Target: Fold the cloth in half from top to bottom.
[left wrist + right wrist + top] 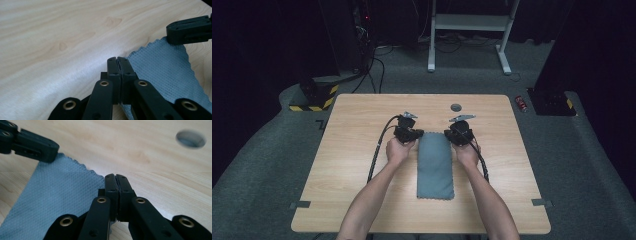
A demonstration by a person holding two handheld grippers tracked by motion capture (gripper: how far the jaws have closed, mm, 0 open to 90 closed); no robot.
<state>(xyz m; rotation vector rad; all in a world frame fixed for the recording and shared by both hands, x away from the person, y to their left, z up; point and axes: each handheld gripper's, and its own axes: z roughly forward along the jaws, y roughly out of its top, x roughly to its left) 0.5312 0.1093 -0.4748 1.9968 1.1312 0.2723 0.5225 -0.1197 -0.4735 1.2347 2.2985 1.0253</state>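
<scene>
Lying lengthwise at the middle of the table, a grey-blue rectangular microfibre cloth (435, 165) with a diamond-weave surface and scalloped edges, folded into a long strip; its near end rests flat toward the person, its far end sits between the two grippers. Left gripper (117, 60), black, two-jawed: jaws closed fully together, pinching the far left corner of the cloth, whose fabric emerges from behind the jaws and spreads to the right in the left gripper view. Right gripper (115, 177), black, two-jawed: jaws likewise pressed shut, clamped on the far right corner of the cloth, the fabric running off to the left in the right gripper view. Each gripper view also shows the tip of the opposite gripper at the other far corner of the cloth. In the high view the left gripper (408, 133) and right gripper (459, 135) sit just beside the cloth's far edge, one at each corner, each held by a bare hand with the forearm entering from the bottom; a black cable (377, 152) trails from the left gripper toward the near edge. Support: light wooden table (357, 165) with rounded corners and a round grommet hole (456, 107) near its far edge. Surround: grey carpet (267, 150); a small red can (521, 103) on the floor off the far right corner.
</scene>
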